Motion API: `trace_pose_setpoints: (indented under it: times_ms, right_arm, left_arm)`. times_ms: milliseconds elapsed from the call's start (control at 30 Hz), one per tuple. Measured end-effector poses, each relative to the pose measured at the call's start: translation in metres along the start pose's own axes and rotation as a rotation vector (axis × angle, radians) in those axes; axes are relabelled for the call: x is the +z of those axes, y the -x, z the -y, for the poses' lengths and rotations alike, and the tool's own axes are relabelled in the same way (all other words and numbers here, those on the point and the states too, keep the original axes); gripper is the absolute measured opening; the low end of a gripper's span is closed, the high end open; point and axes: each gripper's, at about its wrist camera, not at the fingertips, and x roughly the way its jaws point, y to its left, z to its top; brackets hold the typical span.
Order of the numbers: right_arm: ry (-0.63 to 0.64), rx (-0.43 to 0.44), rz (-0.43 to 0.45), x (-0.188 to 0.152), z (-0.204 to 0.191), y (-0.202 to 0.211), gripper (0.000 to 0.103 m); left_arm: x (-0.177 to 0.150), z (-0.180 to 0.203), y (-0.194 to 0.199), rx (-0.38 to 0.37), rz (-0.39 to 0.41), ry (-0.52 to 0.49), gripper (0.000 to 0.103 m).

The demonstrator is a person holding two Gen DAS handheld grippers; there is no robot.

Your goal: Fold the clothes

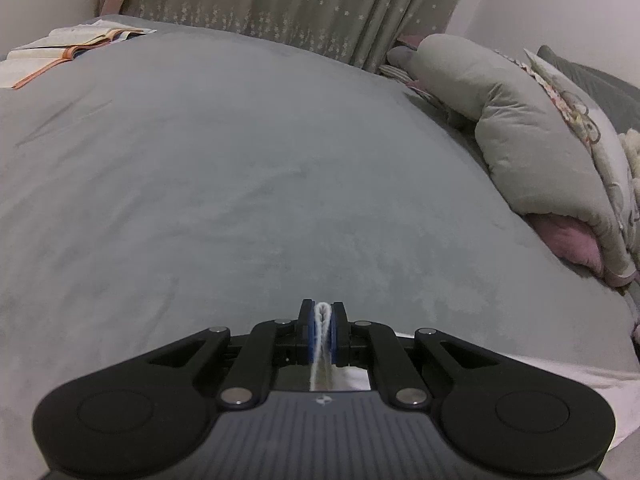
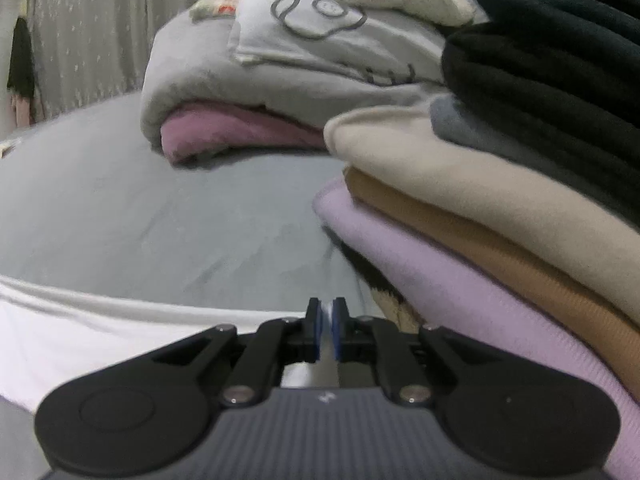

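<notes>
The left gripper (image 1: pixel 322 330) is pinching a doubled fold of the thin white cloth garment (image 1: pixel 540 376) between its blue-padded fingers (image 1: pixel 310 330), which are pressed nearly together with the fabric looping up between them. The right gripper (image 2: pixel 326 330) is likewise squeezing a pale sliver of the same white garment (image 2: pixel 80 320), its fingers (image 2: pixel 316 330) almost meeting on it. Both grippers are pointing forward and angled down toward the bed, side by side along the garment's far edge.

The garment is lying on the grey bed cover (image 1: pixel 240 160) by the bed's near edge, mostly under and behind the grippers, so how it is lying cannot be told. Judging from this, the current fold is only starting: an edge is gripped at two points and the fold-over is not yet made.

At the bed's right side a stack of folded knitwear, lilac, tan, cream and black (image 2: pixel 500 208), is sitting, suggesting several pieces are already done. Beyond it a rolled grey quilt with a pink lining (image 2: pixel 224 120) is resting.
</notes>
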Motion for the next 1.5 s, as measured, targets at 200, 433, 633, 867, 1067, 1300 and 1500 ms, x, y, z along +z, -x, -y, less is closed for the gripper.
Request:
trace_pose_setpoints:
  times_ms: [200, 433, 633, 867, 1067, 1300, 1500]
  right_arm:
    - [0.104, 0.058, 0.023, 0.007, -0.015, 0.007, 0.035]
    - [0.476, 0.239, -0.033, 0.020, -0.106, -0.011, 0.040]
    - [0.642, 0.385, -0.040, 0.037, -0.189, -0.026, 0.034]
    - [0.725, 0.512, -0.054, 0.051, -0.272, -0.046, 0.012]
    - [0.761, 0.598, -0.055, 0.048, -0.310, -0.051, 0.013]
    - [0.778, 0.596, -0.050, 0.049, -0.326, -0.051, 0.002]
    - [0.730, 0.638, -0.025, 0.055, -0.328, -0.044, 0.012]
  left_arm:
    - [0.001, 0.000, -0.001, -0.027, -0.004, -0.009, 0.006]
    - [0.001, 0.006, -0.004, -0.033, -0.025, -0.053, 0.006]
    - [0.001, 0.005, -0.003, -0.029, -0.016, -0.067, 0.006]
    - [-0.001, 0.004, -0.002, -0.032, -0.010, -0.093, 0.006]
    - [-0.002, 0.003, -0.002, -0.041, -0.013, -0.118, 0.006]
    - [-0.003, 0.001, -0.001, -0.050, -0.004, -0.116, 0.006]
    - [-0.002, 0.002, -0.001, -0.052, -0.003, -0.115, 0.006]
